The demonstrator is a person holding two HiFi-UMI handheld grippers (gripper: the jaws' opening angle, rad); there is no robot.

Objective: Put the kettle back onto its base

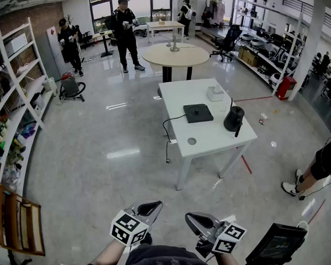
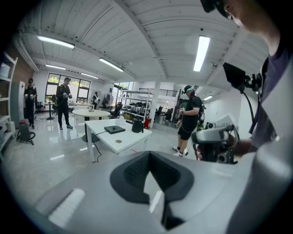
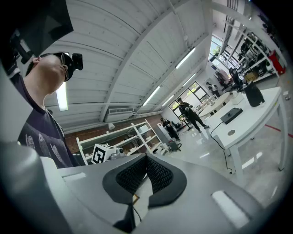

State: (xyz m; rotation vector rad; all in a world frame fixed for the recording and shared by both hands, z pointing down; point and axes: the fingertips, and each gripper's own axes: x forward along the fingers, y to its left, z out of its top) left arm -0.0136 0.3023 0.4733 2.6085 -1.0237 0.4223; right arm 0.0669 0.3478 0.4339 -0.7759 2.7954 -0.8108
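Across a glossy workshop floor [image 1: 97, 170], the head view showed the left gripper [image 1: 150, 207] and right gripper [image 1: 193, 219] low by the person's body. Only the gripper views showed each pair of fingers pressed together on nothing. Farther off, from above, the black kettle [image 1: 234, 118] stood on the white table [image 1: 209, 140] beside its flat base [image 1: 198, 112], not touching it.

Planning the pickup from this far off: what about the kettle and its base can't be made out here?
- Whether the kettle has its lid shut: too small in every view.
- Whether the base is plugged in: its cable drops past the table edge, too thin to follow, head view.
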